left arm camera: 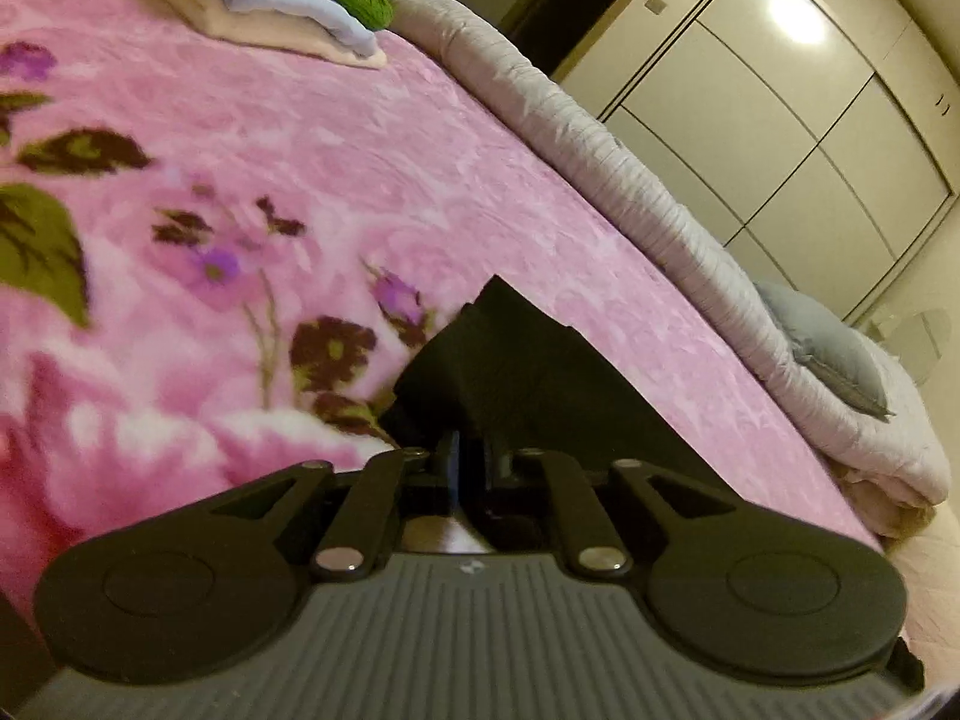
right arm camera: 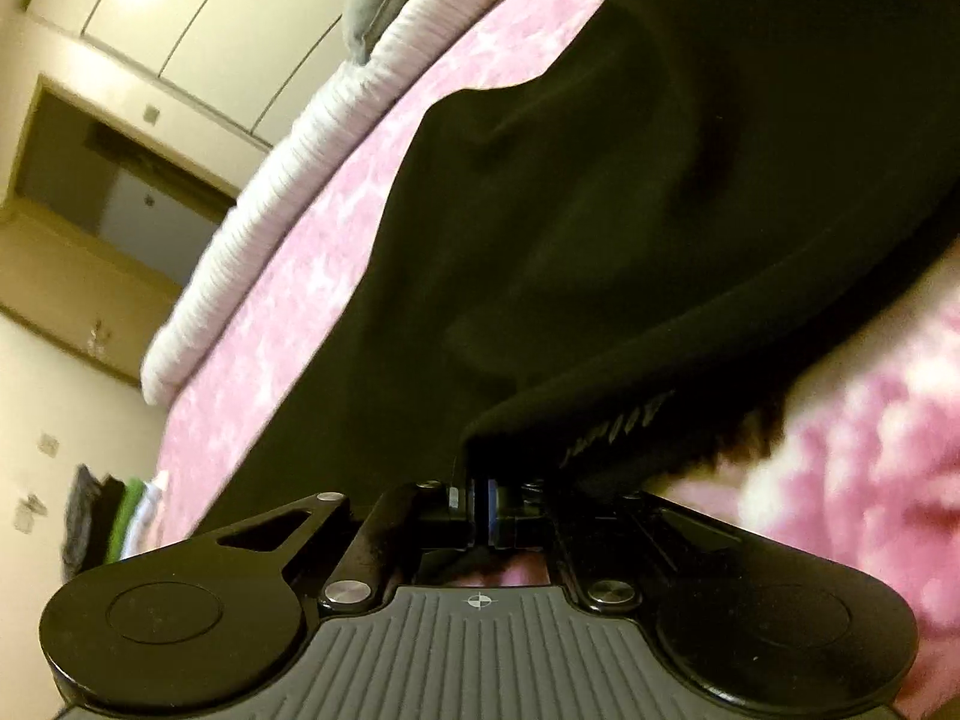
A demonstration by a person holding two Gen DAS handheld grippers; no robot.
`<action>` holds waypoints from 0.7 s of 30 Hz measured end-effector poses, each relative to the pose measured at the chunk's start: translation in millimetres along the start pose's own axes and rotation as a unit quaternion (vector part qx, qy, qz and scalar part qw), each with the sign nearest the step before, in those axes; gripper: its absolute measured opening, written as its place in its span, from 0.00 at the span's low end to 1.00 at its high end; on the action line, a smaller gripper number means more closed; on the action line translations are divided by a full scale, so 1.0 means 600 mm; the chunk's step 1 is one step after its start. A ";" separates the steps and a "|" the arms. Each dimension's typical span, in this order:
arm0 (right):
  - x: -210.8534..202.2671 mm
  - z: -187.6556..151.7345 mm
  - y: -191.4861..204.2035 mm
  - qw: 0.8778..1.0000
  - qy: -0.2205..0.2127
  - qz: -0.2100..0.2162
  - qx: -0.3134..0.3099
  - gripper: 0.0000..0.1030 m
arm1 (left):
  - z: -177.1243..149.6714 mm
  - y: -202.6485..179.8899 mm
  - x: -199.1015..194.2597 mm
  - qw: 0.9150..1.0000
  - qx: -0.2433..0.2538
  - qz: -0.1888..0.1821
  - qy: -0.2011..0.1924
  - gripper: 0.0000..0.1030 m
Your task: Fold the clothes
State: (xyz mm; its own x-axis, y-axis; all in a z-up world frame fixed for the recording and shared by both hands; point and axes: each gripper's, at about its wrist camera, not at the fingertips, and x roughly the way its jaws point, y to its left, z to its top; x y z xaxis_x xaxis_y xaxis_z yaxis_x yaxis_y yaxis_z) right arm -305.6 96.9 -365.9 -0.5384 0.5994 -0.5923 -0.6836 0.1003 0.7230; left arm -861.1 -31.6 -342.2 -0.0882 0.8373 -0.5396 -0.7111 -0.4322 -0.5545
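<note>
Your right gripper is clamped on the black garment's edge, the cloth draped over the pink blanket; your left gripper pinches its other end.

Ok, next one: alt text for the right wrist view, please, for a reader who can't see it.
The right gripper is shut on the edge of a black garment spread over a pink floral blanket on a bed. A rolled pale quilt lines the bed's far edge, with cream wardrobe doors beyond.
</note>
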 end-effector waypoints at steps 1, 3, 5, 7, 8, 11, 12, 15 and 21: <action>-0.004 -0.001 -0.005 1.000 0.001 0.005 0.008 0.06 | 0.002 0.000 -0.007 1.000 -0.007 0.007 0.006 0.10; -0.019 -0.002 -0.017 0.999 0.003 0.020 0.029 0.10 | 0.004 -0.010 -0.021 1.000 -0.012 0.023 0.017 0.11; -0.049 -0.003 -0.034 0.999 -0.006 0.025 0.039 0.12 | 0.001 -0.034 -0.035 0.999 0.012 0.021 0.037 0.11; -0.086 -0.001 -0.052 0.999 -0.027 0.013 0.042 0.20 | -0.016 -0.082 -0.042 0.996 0.066 -0.008 0.067 0.11; -0.104 0.000 -0.061 0.998 -0.037 0.007 0.044 0.22 | -0.031 -0.111 -0.043 0.993 0.092 -0.020 0.075 0.11; -0.173 0.014 -0.100 0.995 -0.084 -0.025 0.039 0.24 | -0.074 -0.193 -0.036 0.982 0.154 -0.060 0.097 0.13; -0.196 0.022 -0.116 0.993 -0.104 -0.036 0.039 0.24 | -0.088 -0.218 -0.023 0.978 0.161 -0.076 0.106 0.13; -0.260 0.058 -0.171 0.983 -0.162 -0.059 0.058 0.24 | -0.119 -0.283 0.017 0.972 0.168 -0.108 0.127 0.13; -0.309 0.152 -0.263 0.967 -0.229 -0.024 0.113 0.24 | -0.172 -0.387 0.080 0.959 0.205 -0.131 0.144 0.14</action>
State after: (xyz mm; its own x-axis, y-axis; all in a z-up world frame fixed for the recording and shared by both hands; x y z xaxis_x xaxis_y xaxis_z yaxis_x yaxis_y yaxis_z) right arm -52.9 42.5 -337.9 -0.1995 0.8728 -0.4454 -0.5502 0.2764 0.7880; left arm -628.1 74.4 -304.6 0.2857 0.7472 -0.6000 -0.9021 -0.0016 -0.4316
